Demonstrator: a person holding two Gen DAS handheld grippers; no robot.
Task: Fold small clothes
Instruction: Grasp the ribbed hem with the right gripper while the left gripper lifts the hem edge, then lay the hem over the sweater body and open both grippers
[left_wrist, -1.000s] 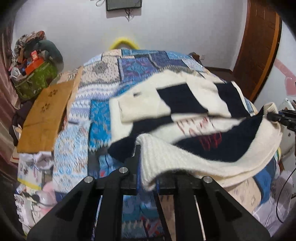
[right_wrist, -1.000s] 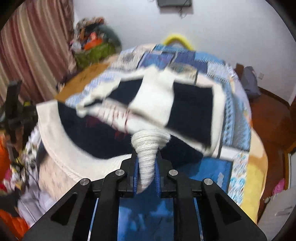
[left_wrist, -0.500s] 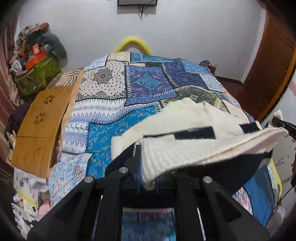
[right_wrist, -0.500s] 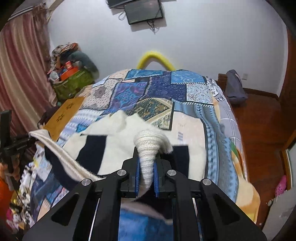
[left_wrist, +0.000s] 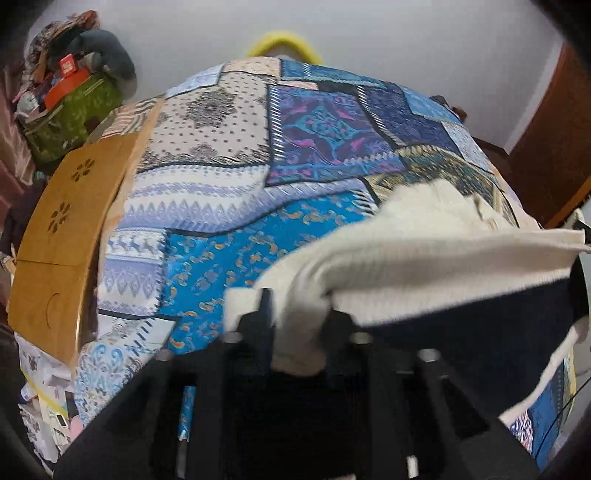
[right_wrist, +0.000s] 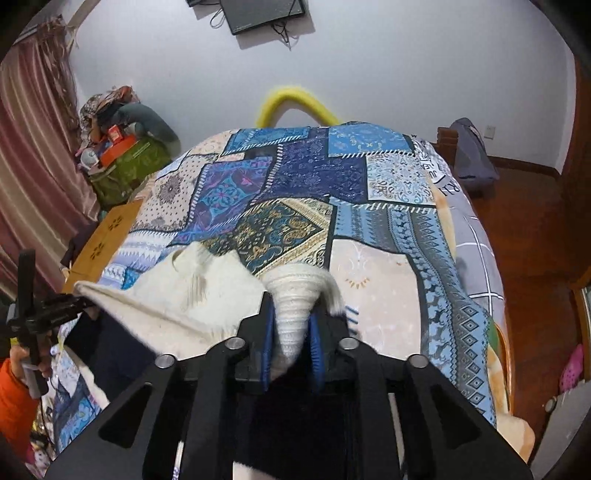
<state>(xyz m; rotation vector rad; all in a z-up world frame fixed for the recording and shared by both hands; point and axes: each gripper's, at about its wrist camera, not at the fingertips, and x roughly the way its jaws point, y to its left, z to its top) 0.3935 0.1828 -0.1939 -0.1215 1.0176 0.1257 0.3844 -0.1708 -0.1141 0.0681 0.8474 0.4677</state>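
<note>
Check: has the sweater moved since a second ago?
Yes. The sweater was spread over the patchwork quilt; it is now pulled toward the near edge, uncovering most of it. The left gripper and right gripper grip its hem.

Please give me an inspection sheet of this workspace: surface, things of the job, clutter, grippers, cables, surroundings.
Surface: patchwork bedspread, blue and cream, covers the bed.
Job's things: cream and navy knit sweater, hem lifted off the bed between both grippers.
Clutter: wooden board at the bed's left edge; green bag piled with items.
Grippers: left hand-held gripper shut on the ribbed hem; right hand-held gripper shut on a bunched hem corner.
Cables: wires hang under the wall screen.
Surroundings: white wall, pink curtain, yellow hoop, wooden floor.
</note>
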